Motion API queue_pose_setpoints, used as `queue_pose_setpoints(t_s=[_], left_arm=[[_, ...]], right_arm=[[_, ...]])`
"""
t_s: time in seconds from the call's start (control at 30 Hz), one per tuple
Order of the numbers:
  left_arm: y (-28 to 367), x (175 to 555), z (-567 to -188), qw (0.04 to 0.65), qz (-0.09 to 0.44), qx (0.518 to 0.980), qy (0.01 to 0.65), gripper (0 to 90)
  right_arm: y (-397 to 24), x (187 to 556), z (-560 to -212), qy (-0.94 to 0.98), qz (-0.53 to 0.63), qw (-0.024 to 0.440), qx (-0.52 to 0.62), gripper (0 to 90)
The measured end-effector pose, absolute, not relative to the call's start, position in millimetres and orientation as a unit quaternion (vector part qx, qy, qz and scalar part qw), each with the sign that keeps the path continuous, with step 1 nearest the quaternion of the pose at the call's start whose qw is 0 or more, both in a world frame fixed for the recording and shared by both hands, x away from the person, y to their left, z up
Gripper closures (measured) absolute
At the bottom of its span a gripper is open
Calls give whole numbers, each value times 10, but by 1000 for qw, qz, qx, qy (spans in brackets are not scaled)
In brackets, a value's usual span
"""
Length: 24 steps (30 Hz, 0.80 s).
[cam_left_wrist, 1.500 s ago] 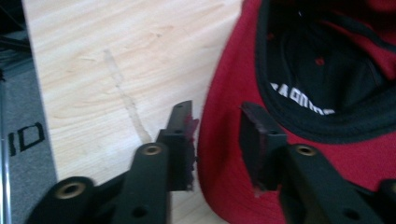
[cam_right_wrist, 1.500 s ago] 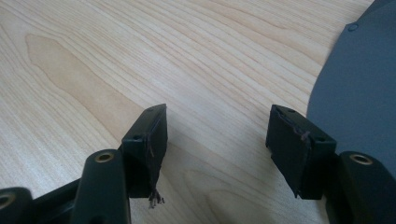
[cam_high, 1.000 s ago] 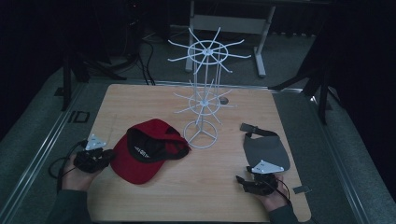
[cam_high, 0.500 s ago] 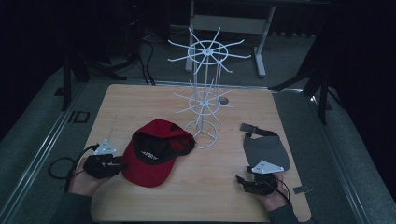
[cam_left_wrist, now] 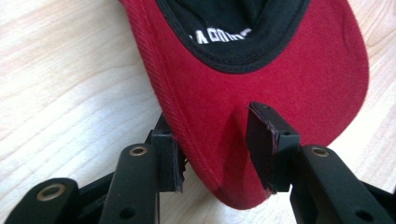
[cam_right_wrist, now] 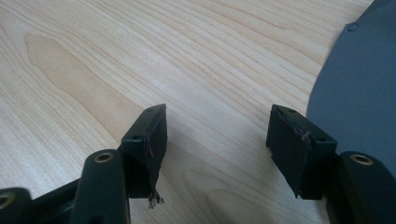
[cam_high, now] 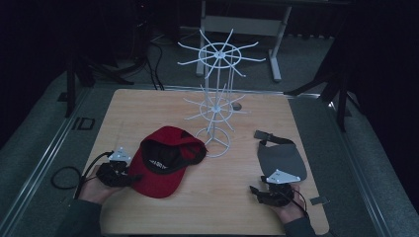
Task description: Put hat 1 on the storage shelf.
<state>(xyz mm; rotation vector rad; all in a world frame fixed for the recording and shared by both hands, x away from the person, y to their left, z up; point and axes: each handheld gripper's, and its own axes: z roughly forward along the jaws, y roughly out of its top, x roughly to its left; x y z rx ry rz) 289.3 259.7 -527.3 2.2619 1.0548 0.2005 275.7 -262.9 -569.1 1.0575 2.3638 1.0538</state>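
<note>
While the red cap [cam_high: 165, 160] lies crown-down on the surface [cam_high: 148, 106], near left, its brim points toward the left gripper [cam_left_wrist: 215, 151]; those fingers, just opened wide, straddle the brim without pressing. Right gripper [cam_right_wrist: 217, 149] rests open, empty.

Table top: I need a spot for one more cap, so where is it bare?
Bare wood lies along the table far-left corner, behind the red cap, and between red cap and grey cap. Crowded around the white rack base.
</note>
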Motion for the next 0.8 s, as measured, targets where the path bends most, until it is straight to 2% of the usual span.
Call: queue_pose_setpoints(t_s=[0.43, 0.57, 0.8], left_arm=[[2505, 2990, -5366, 311, 16, 870, 383, 573], [2551, 2977, -5369, 338, -14, 856, 390, 703], [2605, 2892, -5319, 360, -5, 844, 397, 792]], right_arm=[[-2629, 2758, -5691, 833, 371, 172, 372, 379], [-2629, 2757, -5691, 833, 371, 172, 372, 377], [-2628, 2756, -5691, 833, 371, 171, 372, 376]])
